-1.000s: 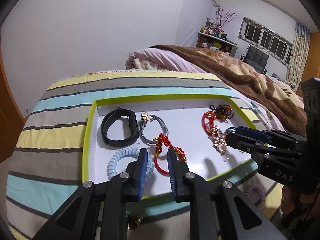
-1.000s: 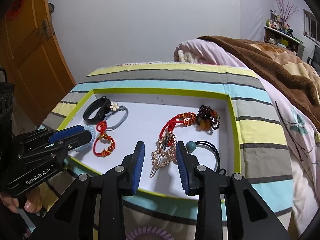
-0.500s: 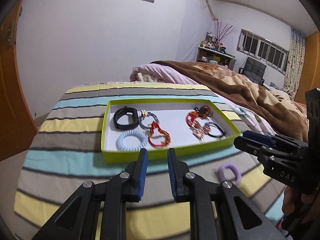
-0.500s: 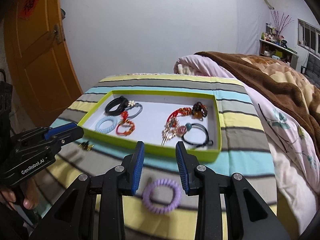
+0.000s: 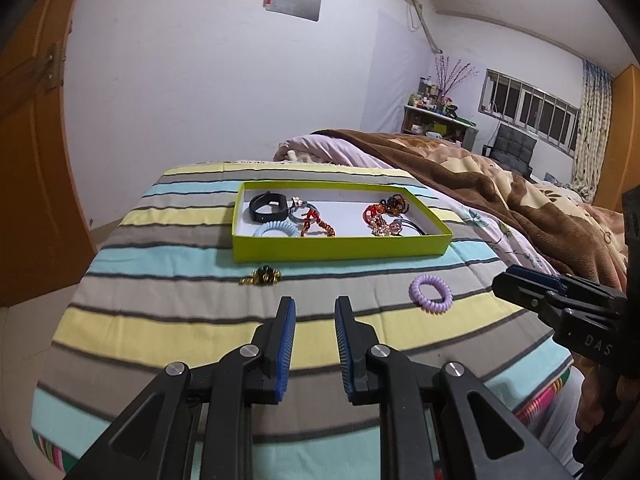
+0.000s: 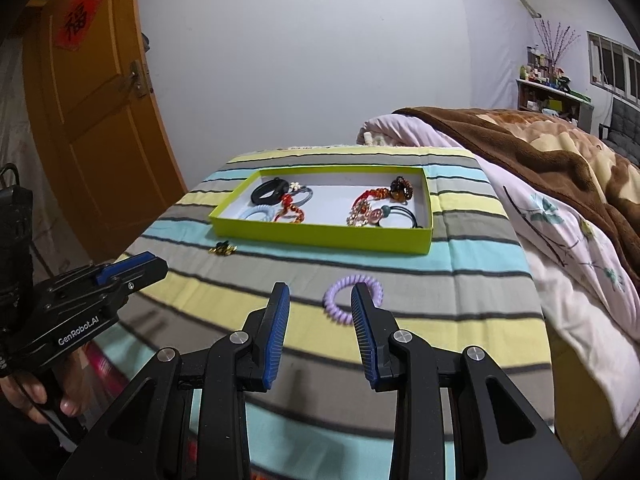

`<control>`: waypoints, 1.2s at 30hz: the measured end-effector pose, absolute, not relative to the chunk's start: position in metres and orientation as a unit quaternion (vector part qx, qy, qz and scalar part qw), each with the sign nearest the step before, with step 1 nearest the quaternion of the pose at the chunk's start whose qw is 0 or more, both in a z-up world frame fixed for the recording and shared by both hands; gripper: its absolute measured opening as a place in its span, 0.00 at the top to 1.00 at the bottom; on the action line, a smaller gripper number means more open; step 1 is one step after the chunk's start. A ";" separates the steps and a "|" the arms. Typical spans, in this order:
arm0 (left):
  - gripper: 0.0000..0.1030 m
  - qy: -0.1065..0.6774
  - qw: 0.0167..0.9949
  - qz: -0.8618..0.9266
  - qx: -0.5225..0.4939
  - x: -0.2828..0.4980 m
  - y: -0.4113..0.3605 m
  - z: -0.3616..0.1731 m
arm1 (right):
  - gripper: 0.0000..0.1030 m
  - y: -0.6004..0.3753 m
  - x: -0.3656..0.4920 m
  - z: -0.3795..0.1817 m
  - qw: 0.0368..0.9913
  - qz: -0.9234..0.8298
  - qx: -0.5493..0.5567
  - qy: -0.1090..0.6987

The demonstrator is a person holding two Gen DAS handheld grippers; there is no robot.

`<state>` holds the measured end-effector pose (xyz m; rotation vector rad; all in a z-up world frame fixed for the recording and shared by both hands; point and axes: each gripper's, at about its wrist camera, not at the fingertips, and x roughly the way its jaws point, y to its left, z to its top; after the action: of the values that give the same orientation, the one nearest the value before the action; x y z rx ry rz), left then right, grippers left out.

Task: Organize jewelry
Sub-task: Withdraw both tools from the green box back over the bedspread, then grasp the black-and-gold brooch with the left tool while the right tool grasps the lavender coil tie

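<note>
Both tongs, left point(image 5: 315, 312) and right point(image 6: 320, 300), are being held apart and empty above the striped bed point(image 5: 180, 280). With the purple coil tie point(image 6: 353, 294) and gold clip point(image 6: 223, 249) lying outside the green tray point(image 6: 320, 240), a snag in the soft cover is being risked, or a nudged tray.

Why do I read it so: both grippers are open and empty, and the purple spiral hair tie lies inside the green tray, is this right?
Not quite. The purple spiral hair tie lies outside the green tray, on the striped cloth in front of it, as the right wrist view shows. The left gripper and right gripper are indeed open and empty.
</note>
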<state>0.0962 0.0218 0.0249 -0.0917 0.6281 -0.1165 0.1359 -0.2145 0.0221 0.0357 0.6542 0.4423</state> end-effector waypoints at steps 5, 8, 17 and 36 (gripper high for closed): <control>0.81 0.304 0.950 -0.053 -0.050 0.080 0.022 0.027 | 0.68 -0.217 0.118 0.022 0.926 0.214 0.008 0.311; 0.81 0.303 0.950 -0.054 -0.046 0.071 0.018 0.027 | 0.68 -0.220 0.111 0.022 0.926 0.214 0.010 0.311; 0.81 0.302 0.950 -0.058 -0.042 0.058 0.012 0.028 | 0.68 -0.223 0.099 0.022 0.927 0.212 0.008 0.310; 0.81 0.316 0.947 -0.041 -0.043 0.073 0.021 0.013 | 0.68 -0.218 0.108 0.013 0.923 0.206 0.000 0.324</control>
<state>0.0726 0.0211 0.0128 -0.0885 0.6429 -0.0825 0.1080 -0.2182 0.0134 0.0006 0.6660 0.4219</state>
